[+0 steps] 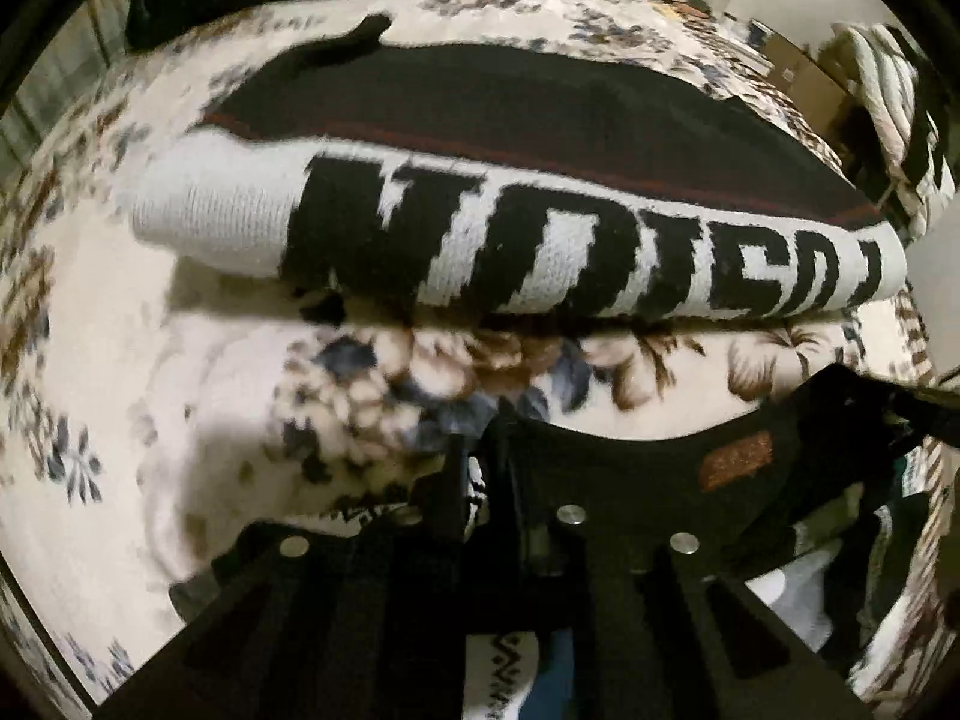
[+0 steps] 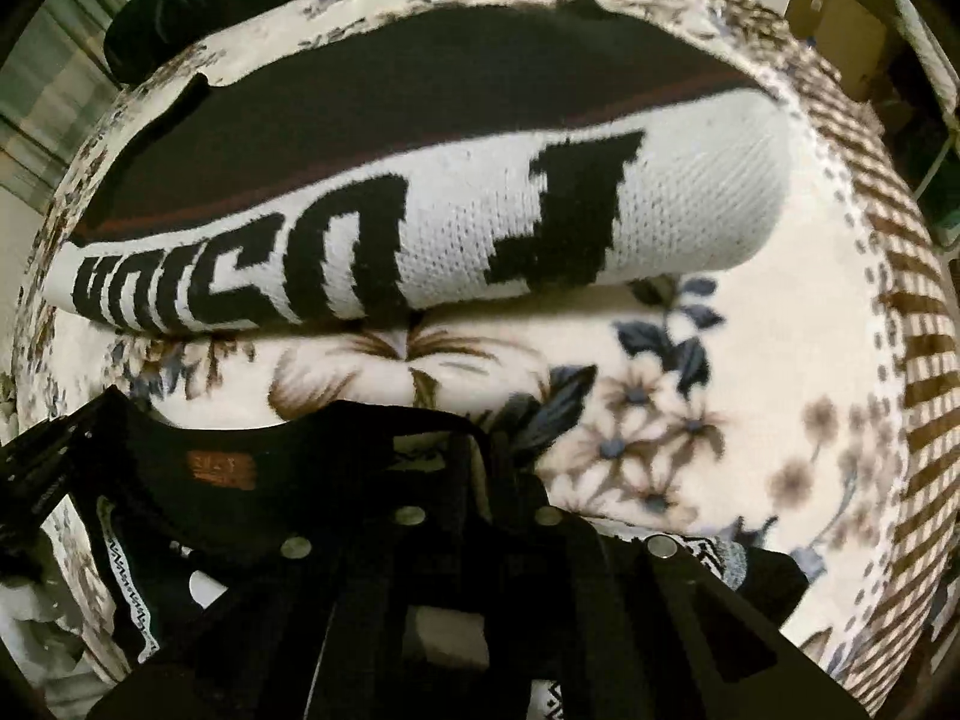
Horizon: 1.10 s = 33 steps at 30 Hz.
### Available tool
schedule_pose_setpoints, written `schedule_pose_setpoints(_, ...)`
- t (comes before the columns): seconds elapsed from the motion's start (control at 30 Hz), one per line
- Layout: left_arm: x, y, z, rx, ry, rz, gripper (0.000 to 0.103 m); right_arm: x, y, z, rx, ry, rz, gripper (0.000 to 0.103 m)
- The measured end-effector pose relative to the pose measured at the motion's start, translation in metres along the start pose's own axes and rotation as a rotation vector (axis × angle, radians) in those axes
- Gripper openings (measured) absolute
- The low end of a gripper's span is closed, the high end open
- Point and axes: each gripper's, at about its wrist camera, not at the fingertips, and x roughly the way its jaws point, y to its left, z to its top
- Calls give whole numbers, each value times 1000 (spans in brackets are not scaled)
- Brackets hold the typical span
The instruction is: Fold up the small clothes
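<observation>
A cream blanket (image 1: 180,312) is patterned with brown and blue-grey flowers. At twelve o'clock a black knit (image 2: 384,90), red-striped, carries a white band with black letters. The black garment (image 1: 606,474) bears what may be an orange label.

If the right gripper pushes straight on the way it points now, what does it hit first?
The right gripper is already shut on the black garment's edge. Straight on, it likely meets the flowered blanket underneath before the folded knit sweater, though depth is unclear.
</observation>
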Motion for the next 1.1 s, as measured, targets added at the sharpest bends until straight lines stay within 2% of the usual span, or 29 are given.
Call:
schedule_pose_setpoints(0.03, -2, 4, -4, -15, 18, -7, 18, 2, -3, -2, 17, 31, 22, 12)
schedule_pose_setpoints(0.07, -8, 9, -10, -39, 26, -9, 20, 1, -7, -5, 44, 70, 52, 22)
schedule_pose_setpoints(0.1, -19, 12, -19, -71, 16, -29, 29, -7, -15, -15, 72, 75, 89, 36)
schedule_pose_setpoints(0.17, -47, 20, -49, -134, -9, -80, 56, -33, -27, -51, 80, 26, 127, 52)
schedule_pose_setpoints(0.2, -59, 21, -65, -157, -15, -94, 79, -46, -33, -68, 77, 13, 137, 61)
schedule_pose_setpoints(0.23, -75, 24, -87, -188, -27, -111, 83, -57, -40, -91, 79, 9, 148, 65)
schedule_pose_setpoints(0.3, -102, 24, -141, -245, -20, -131, 83, -76, -59, -139, 103, 24, 169, 72)
schedule_pose_setpoints(0.37, -120, 25, -190, -294, 9, -115, 83, -88, -76, -189, 133, 67, 182, 76)
schedule_pose_setpoints(0.47, -135, 28, -267, -376, 81, -81, 83, -97, -101, -275, 200, 161, 201, 76)
schedule_pose_setpoints(0.57, -136, 30, -326, -426, 150, -57, 83, -90, -120, -358, 273, 247, 207, 76)
schedule_pose_setpoints(0.7, -129, 37, -396, -436, 207, -24, 83, -72, -142, -440, 334, 316, 200, 76)
schedule_pose_setpoints(0.77, -123, 40, -419, -436, 224, -43, 83, -64, -155, -474, 360, 335, 202, 76)
schedule_pose_setpoints(0.93, -104, 45, -460, -453, 296, -64, 83, -40, -165, -526, 346, 382, 185, 76)
schedule_pose_setpoints(1.1, -106, 36, -480, -424, 296, -86, 83, -52, -172, -556, 369, 368, 197, 76)
